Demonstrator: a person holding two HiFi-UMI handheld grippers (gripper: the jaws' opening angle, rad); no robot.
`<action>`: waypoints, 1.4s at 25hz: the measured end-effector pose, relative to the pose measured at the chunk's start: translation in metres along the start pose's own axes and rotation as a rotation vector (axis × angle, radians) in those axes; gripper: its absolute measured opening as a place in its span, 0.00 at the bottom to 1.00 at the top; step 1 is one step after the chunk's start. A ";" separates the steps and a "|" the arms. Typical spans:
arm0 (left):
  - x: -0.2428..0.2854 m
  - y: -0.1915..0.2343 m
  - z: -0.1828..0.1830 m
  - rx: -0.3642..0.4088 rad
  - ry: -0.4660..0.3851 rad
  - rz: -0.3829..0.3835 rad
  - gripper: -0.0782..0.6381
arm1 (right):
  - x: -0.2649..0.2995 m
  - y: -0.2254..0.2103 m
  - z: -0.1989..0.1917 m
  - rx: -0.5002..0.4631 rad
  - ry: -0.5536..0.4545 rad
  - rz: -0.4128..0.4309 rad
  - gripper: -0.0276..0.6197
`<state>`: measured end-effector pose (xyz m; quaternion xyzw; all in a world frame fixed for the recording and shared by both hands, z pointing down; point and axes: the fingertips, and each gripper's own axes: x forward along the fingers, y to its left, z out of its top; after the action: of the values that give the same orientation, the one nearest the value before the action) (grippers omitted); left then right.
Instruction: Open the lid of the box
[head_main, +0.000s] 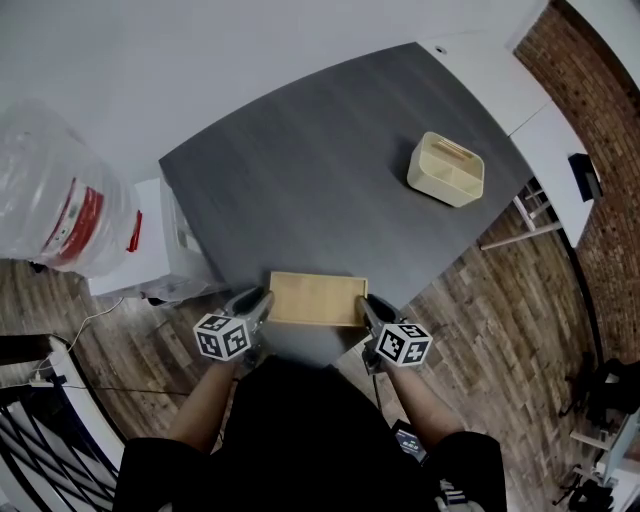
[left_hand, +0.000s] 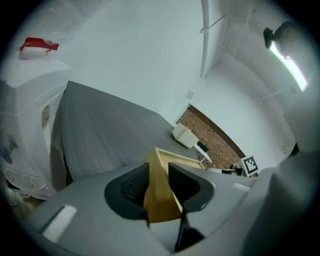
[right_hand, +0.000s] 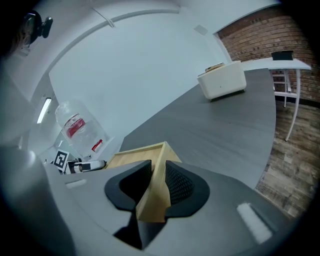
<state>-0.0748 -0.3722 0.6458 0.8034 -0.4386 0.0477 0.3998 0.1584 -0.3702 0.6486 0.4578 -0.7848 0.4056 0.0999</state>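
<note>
The box (head_main: 318, 298), a flat one of pale wood, is set at the near edge of the dark grey table (head_main: 330, 170), with its long side along that edge. It is held at both short ends. The left gripper (head_main: 262, 298) is clenched on the box's left end: in the left gripper view the wooden wall (left_hand: 161, 197) is seen standing between the two black jaws, which are closed against it from either side near a corner. The right gripper (head_main: 370, 305) is likewise clamped on the right end; in the right gripper view the wall (right_hand: 154, 197) is pinched between the jaws, again close to a corner. In both gripper views a raised rim is seen round a lower inner face of the box; whether that face is a lid cannot be told. The box is seen lying flat on the table.

A cream caddy (head_main: 446, 169) with a divider is placed well apart from the box, towards the far right of the table. Off the table's left side a white dispenser (head_main: 150, 250) is seen, and beside it a clear water bottle (head_main: 50, 205) with a red label. A wooden floor (head_main: 500, 320) is visible below the table, and a brick wall (head_main: 590, 120) at the right.
</note>
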 end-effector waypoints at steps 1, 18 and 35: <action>0.000 0.000 0.000 -0.004 0.000 -0.003 0.28 | 0.000 0.000 0.000 -0.002 0.002 0.003 0.18; -0.002 0.002 0.000 -0.008 0.020 0.016 0.28 | -0.005 -0.007 0.002 0.065 -0.010 0.075 0.18; -0.003 0.000 0.001 0.045 0.024 0.054 0.27 | -0.033 -0.045 0.013 0.111 -0.068 -0.008 0.15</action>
<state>-0.0774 -0.3712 0.6438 0.7996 -0.4539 0.0781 0.3855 0.2160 -0.3703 0.6471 0.4793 -0.7621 0.4324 0.0490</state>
